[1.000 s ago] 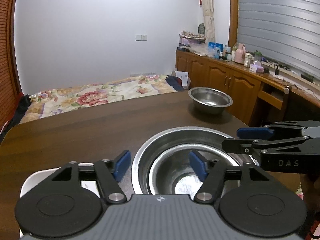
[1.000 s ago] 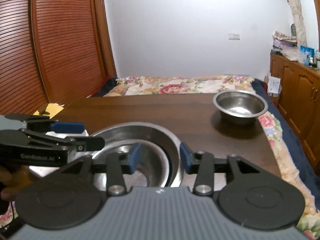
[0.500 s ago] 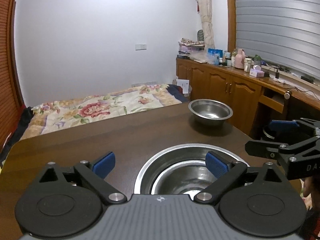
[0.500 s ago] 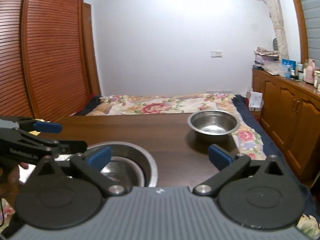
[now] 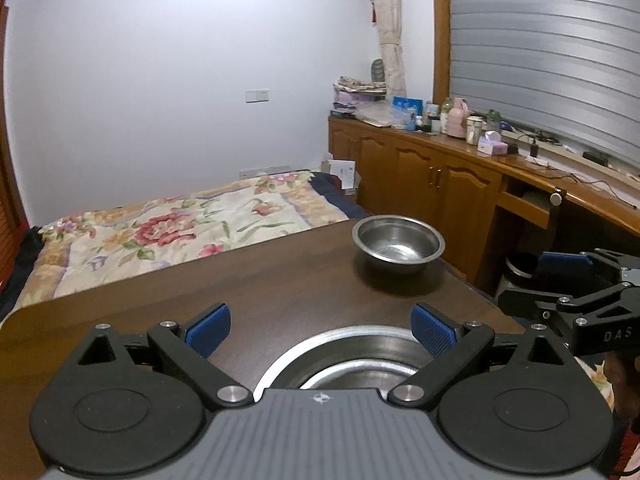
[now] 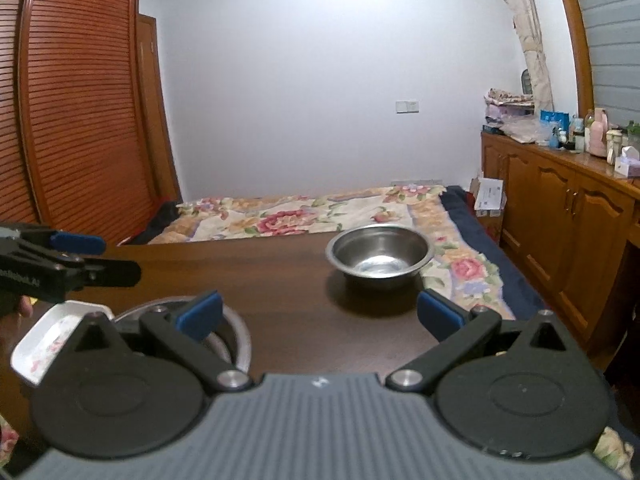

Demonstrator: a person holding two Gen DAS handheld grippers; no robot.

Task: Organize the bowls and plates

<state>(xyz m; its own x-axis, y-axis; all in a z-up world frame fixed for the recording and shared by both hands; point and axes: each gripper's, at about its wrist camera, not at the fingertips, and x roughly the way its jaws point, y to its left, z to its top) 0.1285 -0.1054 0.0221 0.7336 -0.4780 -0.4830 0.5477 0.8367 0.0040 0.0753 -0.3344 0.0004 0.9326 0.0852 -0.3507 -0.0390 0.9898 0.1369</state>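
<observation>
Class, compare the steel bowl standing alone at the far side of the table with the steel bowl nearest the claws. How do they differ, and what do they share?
The far bowl stands alone and empty; the near bowl has a second bowl nested inside it. The far bowl shows whole, while the near bowl is partly hidden behind the left claw. The near bowl's rim looks wider, though it is also closer. Both are shiny steel, round, upright, on the dark wooden table.

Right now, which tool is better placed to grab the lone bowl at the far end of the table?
Right. The bowl sits almost straight ahead of the open right tool. From the open left tool it lies off to the right, beyond the nested bowls.
</observation>
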